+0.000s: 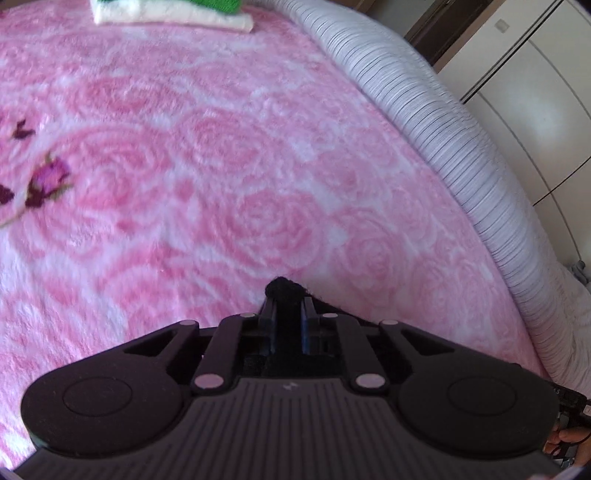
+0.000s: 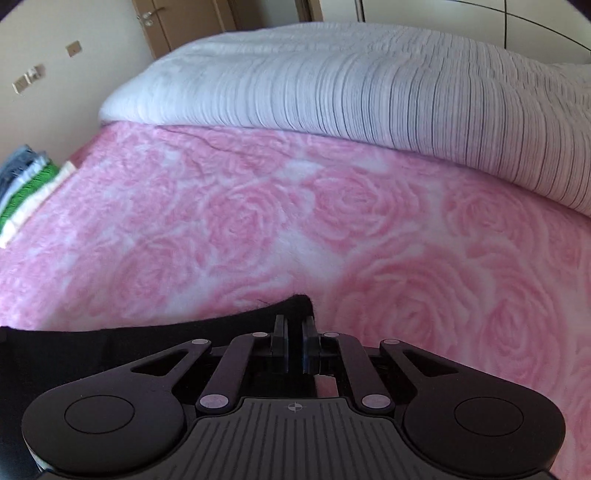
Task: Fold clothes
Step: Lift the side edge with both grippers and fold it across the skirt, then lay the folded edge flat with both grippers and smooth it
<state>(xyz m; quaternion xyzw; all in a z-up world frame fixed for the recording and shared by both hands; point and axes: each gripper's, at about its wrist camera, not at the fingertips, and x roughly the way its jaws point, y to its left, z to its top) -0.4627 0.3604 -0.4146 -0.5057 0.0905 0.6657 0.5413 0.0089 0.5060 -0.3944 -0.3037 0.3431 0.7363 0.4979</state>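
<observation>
Left wrist view: one left gripper [image 1: 289, 301] pinches one black garment [image 1: 282, 288] above the pink blanket [image 1: 207, 177]; one folded stack [image 1: 170, 13] lies far beyond. Right wrist view: one right gripper [image 2: 294, 325] pinches the garment's other corner [image 2: 295, 302], and only here its edge trails left; one striped duvet [image 2: 369, 92] lies beyond

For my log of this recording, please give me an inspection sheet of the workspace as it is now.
Surface: pink rose blanket covers the bed.
Job's things: black garment pinched at two points; folded pile at the far edge.
Clutter: striped duvet bunched along one side.
Grippers: left gripper and right gripper each shut on the garment.
Cables: a thin dark line on the wardrobe may be one; cannot tell.
Surroundings: door, wall switches.
</observation>
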